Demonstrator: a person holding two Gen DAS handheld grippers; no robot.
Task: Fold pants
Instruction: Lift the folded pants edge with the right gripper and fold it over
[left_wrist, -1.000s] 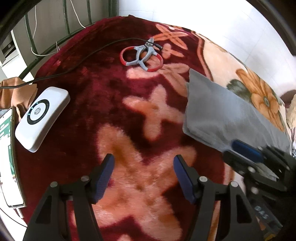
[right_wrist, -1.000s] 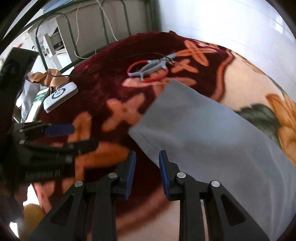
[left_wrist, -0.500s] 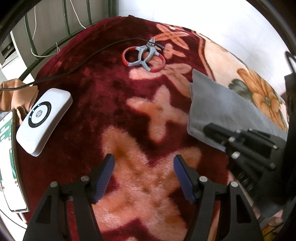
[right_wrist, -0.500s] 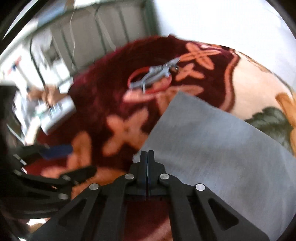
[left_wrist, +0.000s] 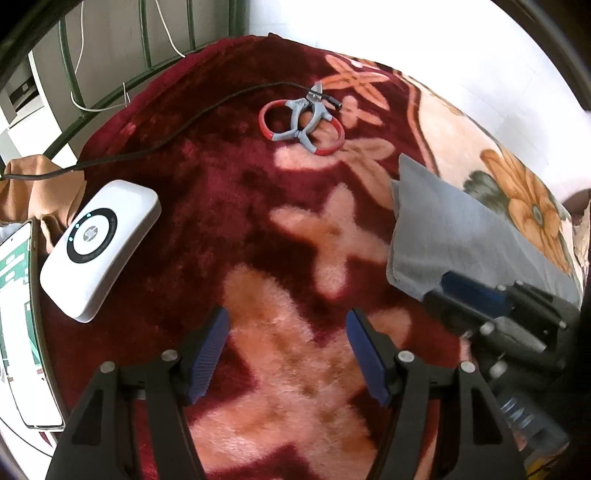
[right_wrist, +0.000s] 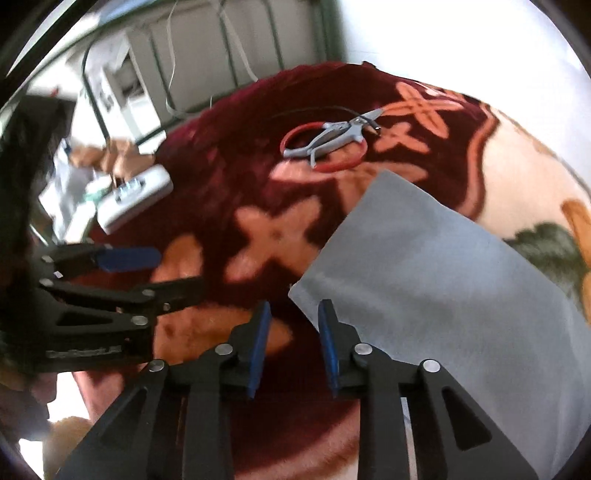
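Nearest to me, my left gripper (left_wrist: 288, 354) stands wide apart over bare plush blanket (left_wrist: 229, 206), nothing between its blue pads and open pile all round them. My right gripper (right_wrist: 291, 339) has its jaws opening, a narrow gap between the pads; in the right wrist view the near corner of the folded grey pants (right_wrist: 436, 280) sits just beside the right-hand pad, but I see only blanket in the gap itself, so nothing is gripped. From the left wrist view the right gripper (left_wrist: 454, 291) lies at that same lower corner of the pants (left_wrist: 454, 229).

The pants lie flat on the right side of the blanket, their left edge running away from me in a clean line, the far corner reaching toward the cream flowered part.

To the left a white puck-marked device (left_wrist: 99, 247) rests near the blanket's edge, a phone (left_wrist: 16, 306) beside it at the very rim. The middle ground between device and pants is free blanket.

Farther off, grey-and-red shears (left_wrist: 303, 122) lie apart from the pants' far corner, a black cable (left_wrist: 155, 147) trailing leftward from beside them. Behind stands a green metal bed rail (left_wrist: 147, 48).
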